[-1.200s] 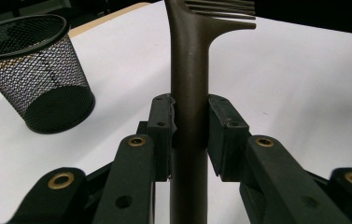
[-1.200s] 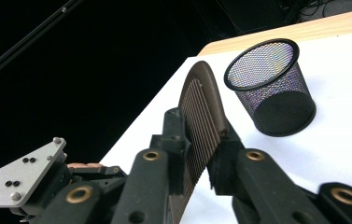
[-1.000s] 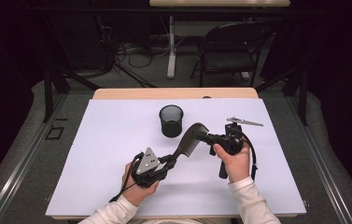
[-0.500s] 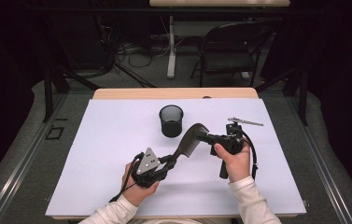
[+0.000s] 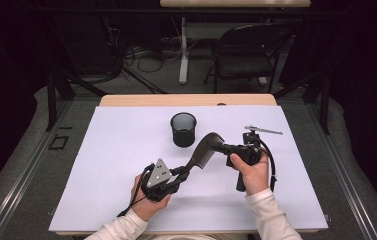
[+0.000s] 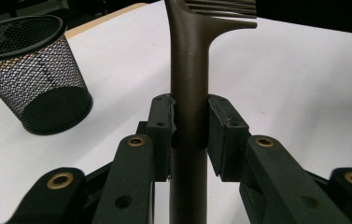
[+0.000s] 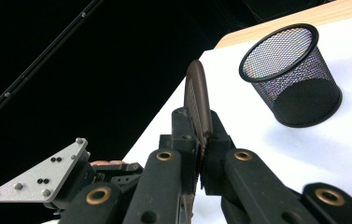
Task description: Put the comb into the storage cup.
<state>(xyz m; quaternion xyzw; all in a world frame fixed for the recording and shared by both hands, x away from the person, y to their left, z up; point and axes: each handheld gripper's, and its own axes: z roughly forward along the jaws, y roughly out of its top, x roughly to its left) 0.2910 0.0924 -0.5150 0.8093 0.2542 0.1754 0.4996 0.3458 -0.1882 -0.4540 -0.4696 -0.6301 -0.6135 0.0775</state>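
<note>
Left gripper (image 5: 182, 173), low centre-left over white-covered tabletop (image 5: 101, 165): jaws clamped on handle of dark brown plastic comb (image 5: 203, 152), pads pressed against both sides in left gripper view. Comb held clear of tabletop, spanning both grippers, toothed head up toward the right. Black wire-mesh cup (image 5: 183, 129) upright behind comb, apart from it. Right gripper (image 5: 223, 148), just right of centre: jaws closed on toothed head of comb, seen edge-on in right gripper view. Small grey metal tool (image 5: 263, 130) lying on tabletop beyond right gripper; type unclear
</note>
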